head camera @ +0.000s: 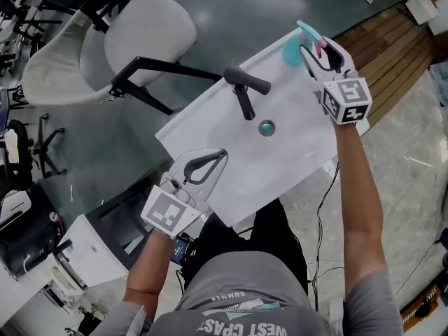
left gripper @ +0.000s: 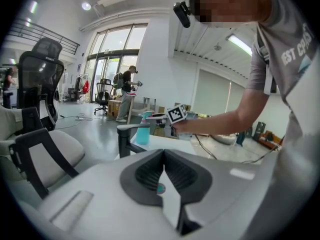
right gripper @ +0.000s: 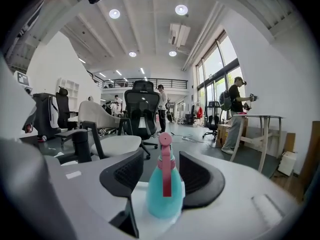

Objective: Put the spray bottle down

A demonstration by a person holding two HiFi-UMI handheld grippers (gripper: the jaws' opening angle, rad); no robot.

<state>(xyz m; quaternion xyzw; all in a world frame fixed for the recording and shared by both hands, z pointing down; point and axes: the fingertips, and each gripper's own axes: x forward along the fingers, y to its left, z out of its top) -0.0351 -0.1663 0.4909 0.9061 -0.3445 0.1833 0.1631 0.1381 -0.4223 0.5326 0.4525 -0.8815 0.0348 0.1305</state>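
Observation:
A teal spray bottle (head camera: 294,50) with a pink trigger head stands upright on the far right corner of the white sink (head camera: 280,166). My right gripper (head camera: 318,47) is open, its jaws on either side of the bottle (right gripper: 164,194) with a thin gap at each pad. In the right gripper view the gripper (right gripper: 161,156) frames the bottle dead centre. My left gripper (head camera: 222,154) rests over the sink's near left edge, shut with nothing in it, its tips (left gripper: 163,151) meeting. The left gripper view shows the bottle (left gripper: 143,131) far off beside the right gripper (left gripper: 152,117).
A black faucet (head camera: 245,93) rises at the sink's back edge, with the round drain (head camera: 267,127) just in front of it. A pale office chair (head camera: 140,40) stands behind the sink at left. Wooden decking (head camera: 392,47) lies to the right, and cables trail on the floor.

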